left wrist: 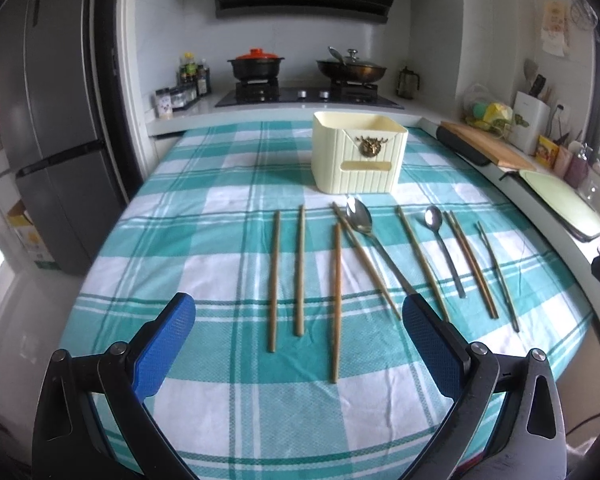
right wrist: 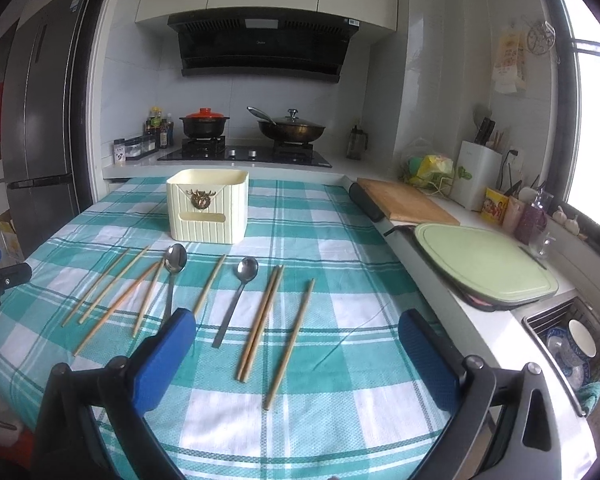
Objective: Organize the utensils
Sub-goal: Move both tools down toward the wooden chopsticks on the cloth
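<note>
Several wooden chopsticks (left wrist: 299,270) (right wrist: 260,322) and two metal spoons lie in a loose row on the teal checked tablecloth (left wrist: 204,400) (right wrist: 340,280). The larger spoon (left wrist: 362,220) (right wrist: 175,260) rests among the middle chopsticks; the smaller spoon (left wrist: 440,236) (right wrist: 244,276) lies further right. A cream utensil holder (left wrist: 358,156) (right wrist: 208,206) stands upright behind them, and I see nothing inside it. My left gripper (left wrist: 299,316) hovers open above the near chopstick ends. My right gripper (right wrist: 298,330) is open over the right-hand chopsticks, holding nothing.
A grey fridge (left wrist: 48,152) stands at the left. Behind the table are a stove with a red-lidded pot (left wrist: 256,65) and a wok (left wrist: 350,68). To the right are a wooden cutting board (right wrist: 404,200), a green board (right wrist: 484,264) and a sink with dishes (right wrist: 576,348).
</note>
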### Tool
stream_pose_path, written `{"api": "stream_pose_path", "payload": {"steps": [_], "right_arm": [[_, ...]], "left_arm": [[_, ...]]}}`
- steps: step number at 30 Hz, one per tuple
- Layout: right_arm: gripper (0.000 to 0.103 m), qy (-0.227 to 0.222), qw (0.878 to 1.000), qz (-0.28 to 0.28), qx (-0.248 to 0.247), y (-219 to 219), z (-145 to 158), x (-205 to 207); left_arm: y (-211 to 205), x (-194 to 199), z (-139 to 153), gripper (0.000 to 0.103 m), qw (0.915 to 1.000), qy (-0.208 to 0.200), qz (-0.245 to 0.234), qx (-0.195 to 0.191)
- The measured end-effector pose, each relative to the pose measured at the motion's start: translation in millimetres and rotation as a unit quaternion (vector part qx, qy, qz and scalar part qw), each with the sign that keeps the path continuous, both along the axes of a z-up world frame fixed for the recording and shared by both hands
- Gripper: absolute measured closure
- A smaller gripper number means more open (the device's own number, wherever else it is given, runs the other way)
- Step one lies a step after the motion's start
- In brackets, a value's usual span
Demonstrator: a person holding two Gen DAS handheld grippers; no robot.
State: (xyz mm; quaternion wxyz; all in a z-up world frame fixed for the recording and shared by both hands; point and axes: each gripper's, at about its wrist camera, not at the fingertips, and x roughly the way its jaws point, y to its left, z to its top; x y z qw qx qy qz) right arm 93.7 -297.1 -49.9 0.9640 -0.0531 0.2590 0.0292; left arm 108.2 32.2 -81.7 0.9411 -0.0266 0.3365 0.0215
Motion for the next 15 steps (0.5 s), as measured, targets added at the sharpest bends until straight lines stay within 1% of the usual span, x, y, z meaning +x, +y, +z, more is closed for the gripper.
{"api": "stream_pose_path", "payload": {"steps": [2,5,9,15], "right_arm": [[0.0,0.006,1.0,0.0,0.003,-1,-4,1],[0.0,0.019,1.0,-0.011,0.001,-3,-8,5],[0.0,0.037,0.999,-0.018,0.015,-10,-15,11],[0.0,0.062,0.998,-0.025,0.015,-17,-24,22]], "left_arm": [[0,3,-4,0.001,1.0,0.005,0.002,-0.005],[-4,8,-7,0.0,0.9999,0.013,-0.005,0.007],[-3,8,-8,0.0,0.9997,0.005,-0.02,0.012],[15,23,-15,0.0,0.9996,0.026,-0.006,-0.003]]}}
